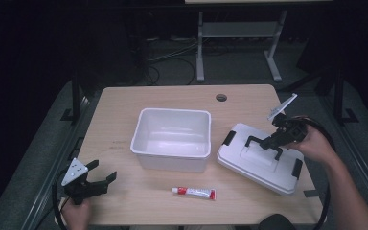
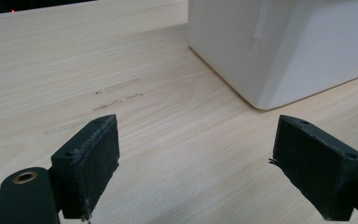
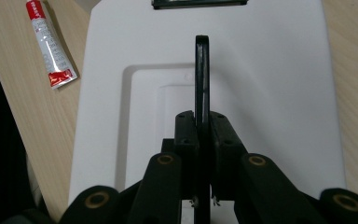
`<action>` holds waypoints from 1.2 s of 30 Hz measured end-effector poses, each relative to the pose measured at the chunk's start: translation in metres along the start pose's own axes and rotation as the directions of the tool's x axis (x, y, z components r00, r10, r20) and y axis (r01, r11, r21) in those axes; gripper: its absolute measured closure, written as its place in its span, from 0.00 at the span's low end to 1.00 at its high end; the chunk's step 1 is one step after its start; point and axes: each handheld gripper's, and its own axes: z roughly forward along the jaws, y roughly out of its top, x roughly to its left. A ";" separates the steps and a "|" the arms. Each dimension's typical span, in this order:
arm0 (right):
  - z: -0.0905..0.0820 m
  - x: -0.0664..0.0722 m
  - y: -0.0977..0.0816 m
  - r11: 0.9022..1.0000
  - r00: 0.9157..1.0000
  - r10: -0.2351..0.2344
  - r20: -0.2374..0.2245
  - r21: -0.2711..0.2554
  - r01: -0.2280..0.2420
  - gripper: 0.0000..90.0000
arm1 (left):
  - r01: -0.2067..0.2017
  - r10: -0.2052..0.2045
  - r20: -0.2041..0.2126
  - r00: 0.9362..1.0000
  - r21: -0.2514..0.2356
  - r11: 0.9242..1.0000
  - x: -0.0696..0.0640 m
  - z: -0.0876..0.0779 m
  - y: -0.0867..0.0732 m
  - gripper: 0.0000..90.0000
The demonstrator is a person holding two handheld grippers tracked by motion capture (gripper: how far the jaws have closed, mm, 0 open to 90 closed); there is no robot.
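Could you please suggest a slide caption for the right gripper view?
Right gripper shut on the black handle of the white lid, toothpaste tube beside it.

A dim lab or test room: a plain wooden desk (image 1: 124,110) on dark flooring, loose cables (image 1: 172,55) on the floor beyond the desk's far edge, another desk's metal legs (image 1: 200,48) behind.

My right gripper (image 3: 203,135) hides the near end of the lid's handle (image 3: 202,70) (the tube's (image 3: 50,42) print is too small to read).
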 end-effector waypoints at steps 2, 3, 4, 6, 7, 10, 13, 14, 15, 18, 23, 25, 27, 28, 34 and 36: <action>0.004 -0.001 0.000 1.000 1.000 0.002 -0.001 0.005 -0.002 0.92 | 0.001 -0.001 0.000 1.000 -0.003 1.000 0.001 -0.001 0.000 0.15; 0.007 -0.001 0.000 1.000 1.000 0.004 -0.003 0.011 -0.004 0.92 | 0.004 -0.004 -0.001 1.000 -0.004 1.000 0.001 -0.001 0.000 0.15; 0.009 -0.001 0.000 1.000 1.000 0.006 -0.004 0.014 -0.006 0.92 | 0.005 -0.005 -0.001 1.000 -0.005 1.000 0.001 -0.001 0.000 0.15; 0.014 -0.002 0.000 1.000 1.000 0.006 -0.009 0.019 -0.006 0.92 | 0.006 -0.006 -0.001 1.000 -0.006 1.000 0.001 -0.001 0.000 0.15; 0.016 -0.002 0.000 1.000 1.000 0.006 -0.009 0.025 -0.006 0.92 | 0.006 -0.006 -0.001 1.000 -0.006 1.000 0.001 -0.001 0.000 0.15; 0.021 -0.002 0.000 0.999 1.000 0.005 -0.008 0.036 -0.005 0.92 | 0.005 -0.005 -0.001 1.000 -0.006 1.000 0.001 -0.001 0.000 0.15; 0.025 -0.004 -0.001 0.999 1.000 0.011 -0.009 0.042 -0.011 0.92 | 0.006 -0.006 -0.001 1.000 -0.007 1.000 0.001 -0.001 0.000 0.15; 0.026 -0.004 -0.001 0.999 1.000 0.014 -0.010 0.043 -0.014 0.92 | 0.004 -0.004 -0.001 1.000 -0.007 1.000 0.001 -0.001 0.000 0.15; 0.028 -0.005 -0.002 0.999 1.000 0.016 -0.011 0.042 -0.016 0.92 | 0.004 -0.004 -0.002 1.000 -0.007 1.000 0.001 -0.001 0.000 0.15; 0.032 -0.005 -0.004 0.999 1.000 0.026 -0.011 0.044 -0.025 0.92 | 0.004 -0.004 0.000 1.000 -0.005 1.000 0.001 -0.001 0.000 0.15; 0.037 -0.007 -0.005 0.999 1.000 0.026 -0.015 0.046 -0.026 0.92 | 0.002 -0.002 0.000 1.000 -0.005 1.000 0.000 -0.001 0.000 0.15; 0.039 -0.007 -0.005 0.999 0.999 0.030 -0.018 0.046 -0.029 0.92 | 0.003 -0.003 0.000 1.000 -0.006 1.000 0.000 -0.001 0.000 0.15; 0.041 -0.008 -0.006 0.998 0.999 0.035 -0.020 0.051 -0.034 0.92 | 0.004 -0.004 -0.001 1.000 -0.006 1.000 0.000 -0.001 0.000 0.15; 0.042 -0.008 -0.006 0.998 0.999 0.034 -0.018 0.052 -0.033 0.92 | 0.004 -0.004 -0.001 1.000 -0.007 1.000 0.001 -0.001 0.000 0.15; 0.044 -0.010 -0.008 0.998 0.999 0.046 -0.022 0.047 -0.045 0.91 | 0.002 -0.002 0.000 1.000 -0.006 1.000 0.000 -0.001 0.000 0.15; 0.043 -0.011 -0.009 0.998 0.998 0.054 -0.026 0.044 -0.053 0.91 | 0.001 -0.001 0.000 1.000 -0.007 1.000 0.000 -0.001 0.000 0.15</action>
